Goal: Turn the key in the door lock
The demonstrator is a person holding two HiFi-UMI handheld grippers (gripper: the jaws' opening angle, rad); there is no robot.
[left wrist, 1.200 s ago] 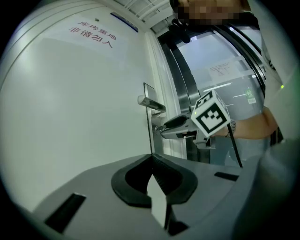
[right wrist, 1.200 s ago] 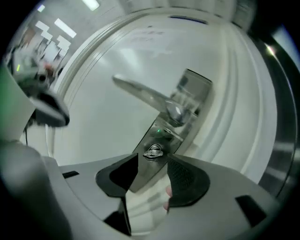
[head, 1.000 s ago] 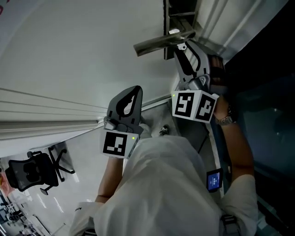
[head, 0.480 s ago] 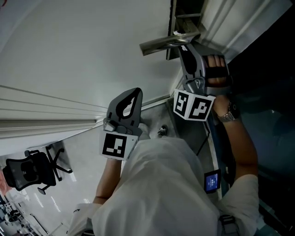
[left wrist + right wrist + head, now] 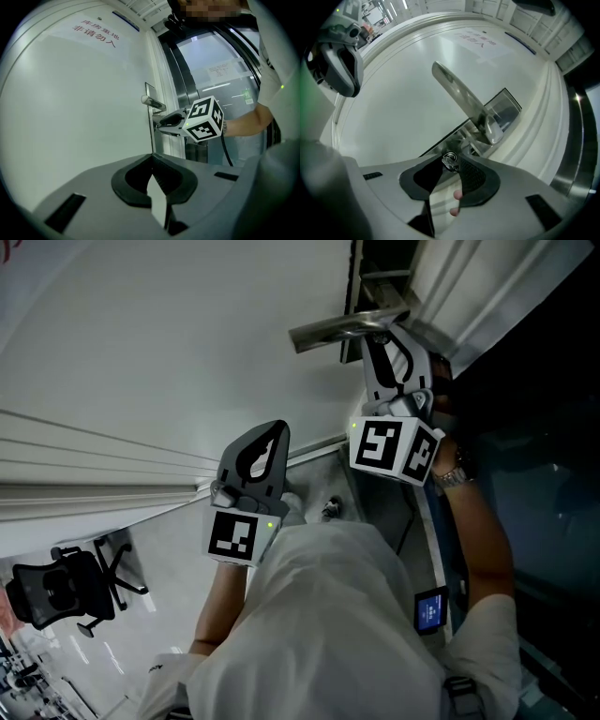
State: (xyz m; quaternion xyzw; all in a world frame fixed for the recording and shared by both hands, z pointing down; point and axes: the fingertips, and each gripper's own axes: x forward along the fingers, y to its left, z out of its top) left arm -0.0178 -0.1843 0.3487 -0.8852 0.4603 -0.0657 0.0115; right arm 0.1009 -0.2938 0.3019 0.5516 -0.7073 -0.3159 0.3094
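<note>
R gripper point(image 5: 375, 337) jaws have just been closing and are now pinching the key point(image 5: 449, 162) at their tips: narrow gap, key head sitting btw the pads, person's fingertips point(image 5: 457, 194) showing through the opening behind. Key is sitting low on the lock plate point(image 5: 506, 108), under the door handle point(image 5: 461, 101), lower centre of R gripper view. In head view that spot is upper right, tucked under the lever, and the key is too small to pick out there. Vs. the earlier head frames, the gripper is staying at the same spot on the door point(image 5: 169, 343). Its marker cube point(image 5: 394, 448) is showing a different tilt than half a sec ago, so the wrist seems to be rolling. Whether the key has rotated at all: can't tell. L gripper point(image 5: 152, 155) is hanging lower centre of head view, well apart from the lock plate, tips together on nothing, unchanged vs. earlier frames, not taking part. Meaning for task, as I'm judging it: reach + grasp are done, and the turn proper is starting or about to. Risk: the grip is only at the jaw tips on a small key head, so it may be slipping once the roll loads it.
</note>
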